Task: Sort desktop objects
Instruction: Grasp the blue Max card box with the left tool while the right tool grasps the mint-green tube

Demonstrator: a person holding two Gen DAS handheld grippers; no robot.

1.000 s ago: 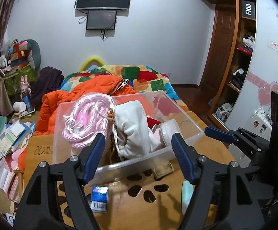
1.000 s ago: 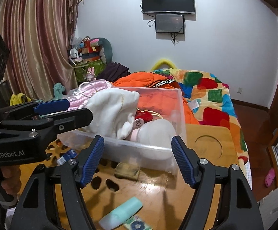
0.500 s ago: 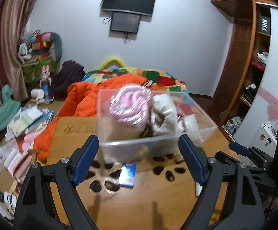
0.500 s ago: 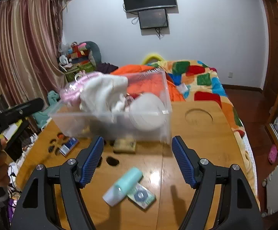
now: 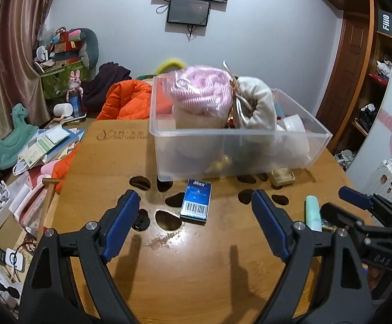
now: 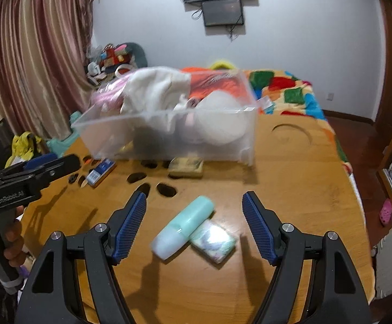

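A clear plastic bin (image 5: 239, 135) (image 6: 168, 129) stands on the wooden table (image 5: 196, 270), filled with a pink bundle (image 5: 201, 91), white cloth (image 5: 260, 105) and other items. A blue box (image 5: 196, 201) (image 6: 100, 172) lies in front of it. A mint bottle (image 6: 183, 225) (image 5: 312, 212) lies on a small packet (image 6: 213, 240). A tan block (image 5: 281, 176) (image 6: 186, 166) sits by the bin. My left gripper (image 5: 196, 226) is open and empty before the blue box. My right gripper (image 6: 194, 226) is open and empty around the mint bottle, above it.
The table has several dark cut-out holes (image 5: 167, 218) and a round recess (image 6: 291, 135). A bed with an orange jacket (image 5: 128, 100) and a colourful quilt (image 6: 290, 91) lies behind. Clutter covers the floor at the left (image 5: 33, 151). Shelves (image 5: 377, 81) stand at the right.
Both grippers have drawn back from the bin, toward the near side of the table. The blue box and the mint bottle now lie closer to the open jaws.
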